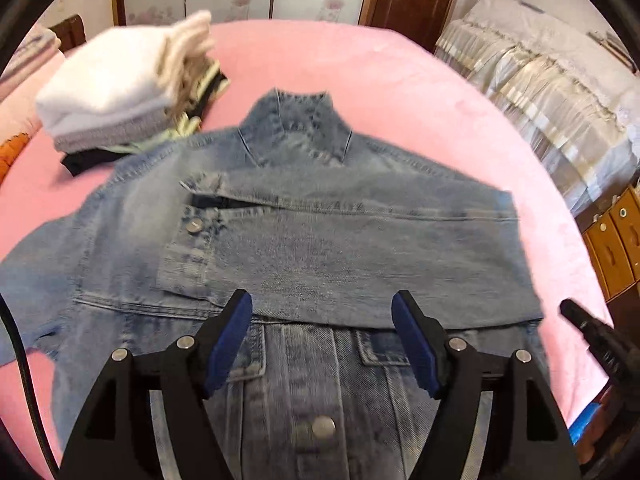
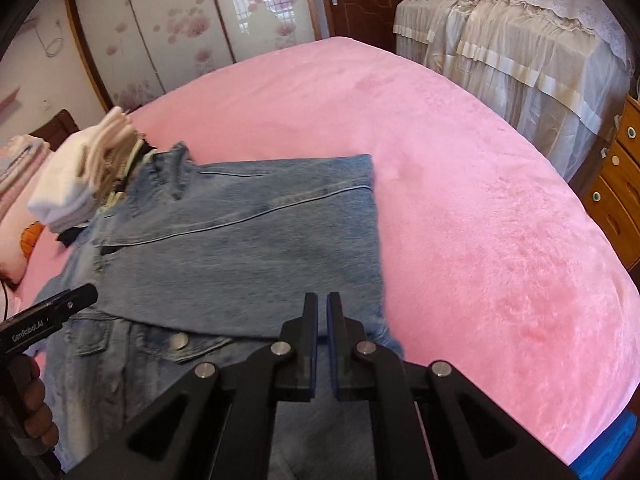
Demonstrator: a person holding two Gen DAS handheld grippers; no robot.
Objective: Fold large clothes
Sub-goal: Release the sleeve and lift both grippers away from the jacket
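Left wrist view: the left gripper hangs above the denim jacket, its blue-padded jaws wide apart with nothing between them. The jacket lies front up in the middle of the pink bed, collar toward the far edge. One sleeve is folded across the chest, its buttoned cuff ending on the picture's left. Front buttons and chest pocket flaps show below the sleeve. A stack of folded clothes sits near the far left corner of the bed, just beside the jacket's shoulder. The tip of the right gripper pokes in at the right edge; its jaws cannot be read here.

Right wrist view: the right gripper has its jaws together, holding nothing, over the jacket's near right edge. This view shows the jacket's folded right side as a straight edge, with bare bed stretching to the right edge. The stack shows touching the collar area. The left gripper's body enters from the left, with a person's fingers on its handle. A draped piece of furniture and a wooden dresser stand beyond the bed.
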